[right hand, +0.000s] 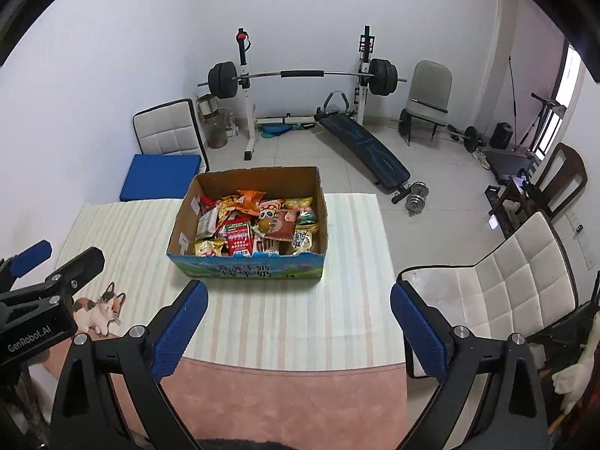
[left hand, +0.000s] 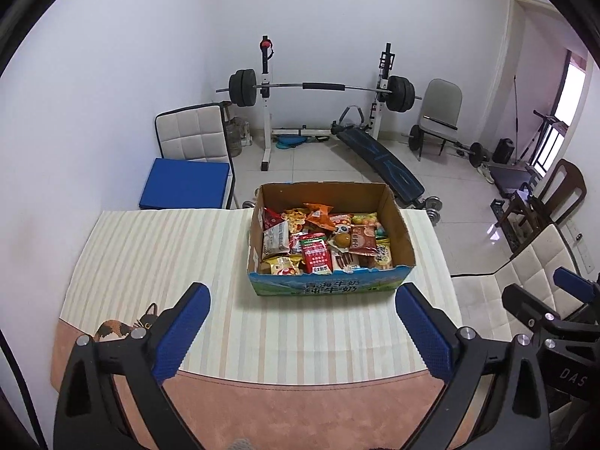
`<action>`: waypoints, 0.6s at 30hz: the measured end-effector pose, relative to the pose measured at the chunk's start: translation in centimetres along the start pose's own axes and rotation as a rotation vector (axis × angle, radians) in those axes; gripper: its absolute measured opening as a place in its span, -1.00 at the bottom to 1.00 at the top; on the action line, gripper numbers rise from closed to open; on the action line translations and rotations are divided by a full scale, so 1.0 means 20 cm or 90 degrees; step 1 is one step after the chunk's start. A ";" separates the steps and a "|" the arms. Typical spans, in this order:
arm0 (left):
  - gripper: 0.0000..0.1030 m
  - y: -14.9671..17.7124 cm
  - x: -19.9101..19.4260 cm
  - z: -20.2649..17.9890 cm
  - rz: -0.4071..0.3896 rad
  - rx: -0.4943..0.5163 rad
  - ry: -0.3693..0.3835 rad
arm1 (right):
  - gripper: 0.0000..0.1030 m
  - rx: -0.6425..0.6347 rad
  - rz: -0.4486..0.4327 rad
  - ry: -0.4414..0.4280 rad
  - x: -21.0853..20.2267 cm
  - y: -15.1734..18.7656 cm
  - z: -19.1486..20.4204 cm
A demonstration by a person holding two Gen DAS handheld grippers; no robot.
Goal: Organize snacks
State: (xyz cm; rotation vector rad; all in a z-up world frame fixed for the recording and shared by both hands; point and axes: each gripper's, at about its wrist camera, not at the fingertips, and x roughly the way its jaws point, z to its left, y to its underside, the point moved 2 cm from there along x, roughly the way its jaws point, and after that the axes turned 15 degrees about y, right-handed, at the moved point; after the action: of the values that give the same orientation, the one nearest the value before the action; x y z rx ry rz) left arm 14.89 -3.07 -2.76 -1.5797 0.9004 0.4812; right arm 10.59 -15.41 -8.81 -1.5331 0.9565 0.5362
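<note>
On the striped table (left hand: 150, 262), the cardboard box (left hand: 330, 285) of snack packets (left hand: 318, 242) sits toward the far edge. The left gripper (left hand: 302, 322) and right gripper (right hand: 298, 318) hover side by side, near it, jaws spread wide, holding nothing.

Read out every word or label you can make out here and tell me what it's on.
"GenRobot.AI": body of the left gripper.
"DAS", cut off at the frame edge: body of the right gripper.
"纯牛奶": front of the cardboard box; the line above is blurred.
Snack packets: print too small to read.

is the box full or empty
Full: the open-topped box holds snack packets piled across its floor, nearly up to the front wall.
</note>
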 end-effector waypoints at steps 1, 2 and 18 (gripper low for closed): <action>0.97 0.00 0.01 0.00 -0.002 0.001 -0.002 | 0.94 0.000 -0.004 0.003 0.00 -0.01 0.00; 0.97 -0.01 0.02 0.00 -0.004 0.003 -0.006 | 0.94 0.001 -0.008 0.009 0.01 -0.02 0.01; 0.97 -0.08 0.19 0.07 -0.013 0.002 -0.054 | 0.94 0.013 -0.028 0.037 0.22 -0.17 0.05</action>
State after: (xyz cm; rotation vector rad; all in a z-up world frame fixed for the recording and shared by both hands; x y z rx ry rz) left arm 18.74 -2.77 -4.88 -1.5524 0.8194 0.5273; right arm 15.92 -15.68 -10.52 -1.5540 0.9679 0.4518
